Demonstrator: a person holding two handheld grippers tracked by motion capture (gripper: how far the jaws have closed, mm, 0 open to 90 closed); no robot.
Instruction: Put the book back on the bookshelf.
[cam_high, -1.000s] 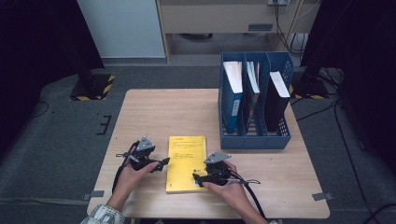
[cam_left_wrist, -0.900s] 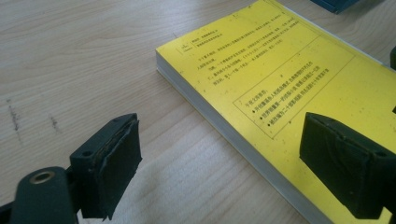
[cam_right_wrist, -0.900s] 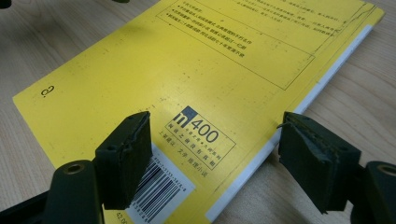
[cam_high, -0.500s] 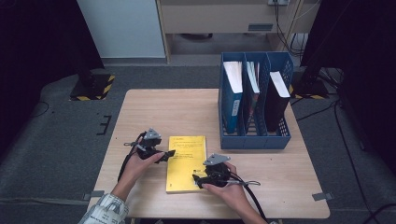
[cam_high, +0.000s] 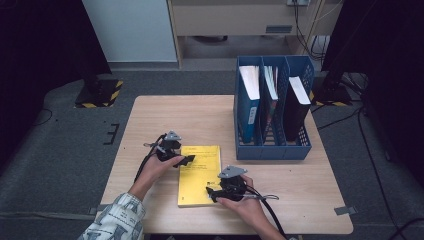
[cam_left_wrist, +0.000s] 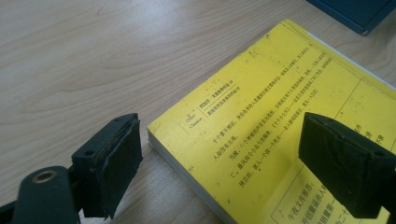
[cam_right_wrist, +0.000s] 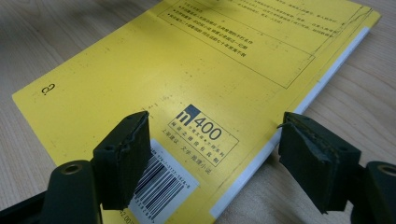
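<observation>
Far left in the high view: dark grey floor, a black stand foot with yellow-and-black hazard stripes (cam_high: 98, 93). Then the pale wooden table (cam_high: 165, 117), rectangular, fine straight grain plain in both gripper views. Left gripper (cam_high: 187, 160) held at the far left corner of the yellow book (cam_high: 200, 175), jaws spread wide and released, gripping nothing; seen in the left gripper view (cam_left_wrist: 229, 158) with one worn, ragged rubber pad (cam_left_wrist: 119, 161) over bare wood just beside the book's edge and the other over the cover. Book lying flat near the table's front edge, between the two hands, a thin matte paperback (cam_left_wrist: 280, 126) with white page edges, small black print and ruled boxes legible up close though reduced to a plain yellow slab from above. Right gripper (cam_high: 212, 192) at the book's near right corner, likewise released and apart, clasping nothing; in the right gripper view (cam_right_wrist: 215, 161) one pad above a white barcode label (cam_right_wrist: 161, 186), the other out past the page edge over wood, a dark "n 400" box (cam_right_wrist: 201, 127) between them. Farther right, well apart from the book, a blue plastic file rack (cam_high: 272, 150) with a perforated front and three upright slots: a blue volume (cam_high: 250, 102) in the left slot, thin mixed booklets (cam_high: 270, 82) in the middle, a black volume (cam_high: 296, 107) in the right.
</observation>
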